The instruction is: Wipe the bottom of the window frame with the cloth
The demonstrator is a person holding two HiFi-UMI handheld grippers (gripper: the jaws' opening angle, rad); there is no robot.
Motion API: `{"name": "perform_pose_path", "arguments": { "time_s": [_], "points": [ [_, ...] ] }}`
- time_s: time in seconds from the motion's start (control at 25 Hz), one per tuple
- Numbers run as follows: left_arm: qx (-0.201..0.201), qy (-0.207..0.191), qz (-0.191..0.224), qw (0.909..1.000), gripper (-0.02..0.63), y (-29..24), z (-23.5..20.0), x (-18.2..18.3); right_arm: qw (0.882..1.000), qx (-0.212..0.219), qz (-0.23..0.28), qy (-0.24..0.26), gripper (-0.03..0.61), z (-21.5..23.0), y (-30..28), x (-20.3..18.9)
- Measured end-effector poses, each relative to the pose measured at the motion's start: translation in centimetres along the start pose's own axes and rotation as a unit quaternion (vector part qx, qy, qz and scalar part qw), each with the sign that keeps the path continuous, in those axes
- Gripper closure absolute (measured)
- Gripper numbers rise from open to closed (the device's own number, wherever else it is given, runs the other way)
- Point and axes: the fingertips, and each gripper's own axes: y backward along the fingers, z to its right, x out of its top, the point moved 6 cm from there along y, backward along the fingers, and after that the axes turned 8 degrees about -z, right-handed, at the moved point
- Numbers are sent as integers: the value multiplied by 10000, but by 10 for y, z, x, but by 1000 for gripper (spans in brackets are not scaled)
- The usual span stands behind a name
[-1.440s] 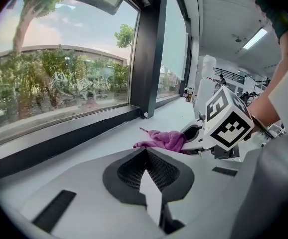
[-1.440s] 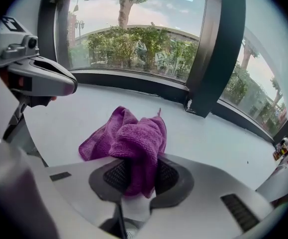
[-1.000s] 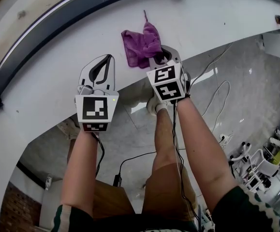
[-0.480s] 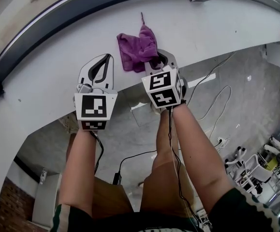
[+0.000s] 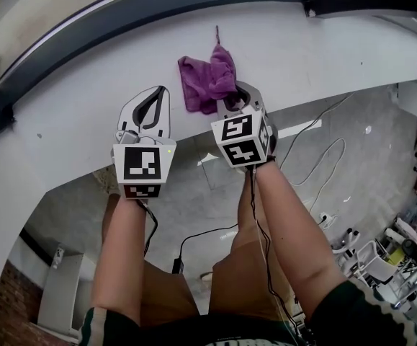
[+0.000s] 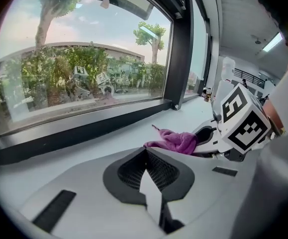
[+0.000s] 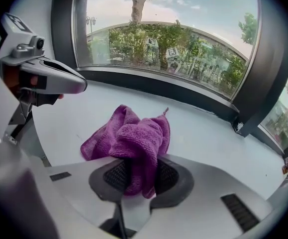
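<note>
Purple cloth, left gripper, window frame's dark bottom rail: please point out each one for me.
purple cloth (image 7: 134, 138), right gripper view, on its bunched middle fold.
left gripper (image 6: 144, 158), left gripper view, where its closed jaw tips meet.
window frame (image 7: 173, 93), right gripper view, on the dark bottom rail.

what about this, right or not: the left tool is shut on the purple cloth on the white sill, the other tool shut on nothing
Wrong side: the right tool is shut on the purple cloth on the white sill, as the right gripper view shows; the left tool is shut on nothing.
</note>
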Motion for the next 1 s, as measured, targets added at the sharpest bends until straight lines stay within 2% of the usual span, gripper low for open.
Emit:
{"name": "perform_pose_path", "arguments": {
  "time_s": [0.36,1.0],
  "points": [
    [269,234,-35,9994,604,26,-37,-19,9987,278,-80,413,479,-51,-7,24],
    [712,693,55,9950,604,78,-93,-56,9953,256,-107,929,479,-131,-13,60]
  ]
}}
